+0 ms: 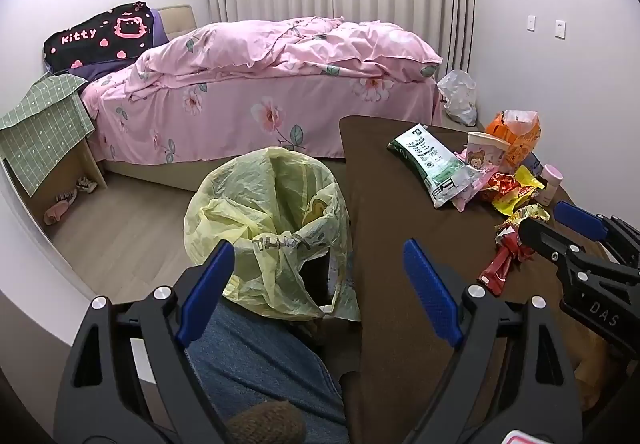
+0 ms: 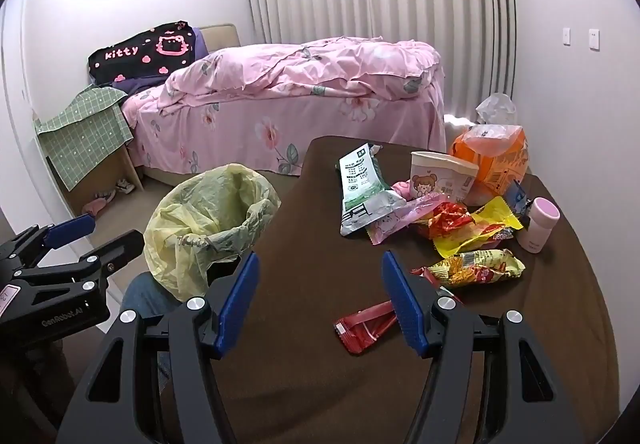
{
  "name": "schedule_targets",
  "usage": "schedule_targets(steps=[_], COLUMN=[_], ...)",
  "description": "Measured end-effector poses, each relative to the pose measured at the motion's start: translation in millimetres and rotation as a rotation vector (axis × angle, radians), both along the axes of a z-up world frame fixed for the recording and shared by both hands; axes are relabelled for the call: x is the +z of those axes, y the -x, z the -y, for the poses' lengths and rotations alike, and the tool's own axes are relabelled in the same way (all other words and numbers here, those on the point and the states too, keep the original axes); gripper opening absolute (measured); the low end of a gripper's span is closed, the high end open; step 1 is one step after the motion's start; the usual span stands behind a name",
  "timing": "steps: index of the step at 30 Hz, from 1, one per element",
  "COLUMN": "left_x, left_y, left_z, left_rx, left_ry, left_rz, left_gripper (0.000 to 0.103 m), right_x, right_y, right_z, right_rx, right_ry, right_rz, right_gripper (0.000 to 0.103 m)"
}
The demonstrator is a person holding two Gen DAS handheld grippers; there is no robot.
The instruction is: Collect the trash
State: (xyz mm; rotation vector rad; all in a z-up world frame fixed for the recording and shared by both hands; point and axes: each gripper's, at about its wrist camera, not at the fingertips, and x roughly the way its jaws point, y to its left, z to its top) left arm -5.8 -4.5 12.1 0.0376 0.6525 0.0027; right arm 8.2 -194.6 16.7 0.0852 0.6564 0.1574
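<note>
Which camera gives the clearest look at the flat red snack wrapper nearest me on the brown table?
The right wrist view: the flat red snack wrapper lies mostly exposed beside the open right gripper. In the left wrist view the wrapper sits far right, small, partly behind that gripper.

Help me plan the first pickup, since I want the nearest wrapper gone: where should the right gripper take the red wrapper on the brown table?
Probably at the red wrapper's near flat end, coming from above. It lies flat on the table, apart from the pile, just left of the open right gripper's right finger, so a small shift right puts the jaws over it.
</note>
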Motion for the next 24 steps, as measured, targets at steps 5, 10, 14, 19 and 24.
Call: schedule_targets(steps=[5, 10, 14, 19, 24], left_x=[0.3, 0.0, -0.6, -0.8, -0.8], left_y=[0.6, 0.6, 0.8, -0.4, -0.4], left_z=[0.2, 0.4, 0.3, 0.3, -0.3], left_rx=[-0.001, -0.001, 0.001, 0.003, 0.003], left_ry=[0.000, 0.000, 0.000, 0.004, 0.006], left_rz=[0.002, 0.001, 0.003, -0.001, -0.001], left_gripper=[0.082, 0.082, 0.082, 0.082, 0.082], right_x=[-0.5, -0.4, -0.9, -0.8, -0.8], right_y=[-0.3, -1.0, -1.2, -1.3, -1.3], right_z=[0.2, 0.3, 0.1, 0.1, -0.1], right_rx=[-0.016, -0.012, -0.013, -0.015, -0.012], right_ry=[-0.013, -0.012, -0.012, -0.014, -0.013], right_rz=[0.000, -0.004, -0.004, -0.003, -0.003], right_gripper=[0.060, 0.060, 0.060, 0.060, 0.060])
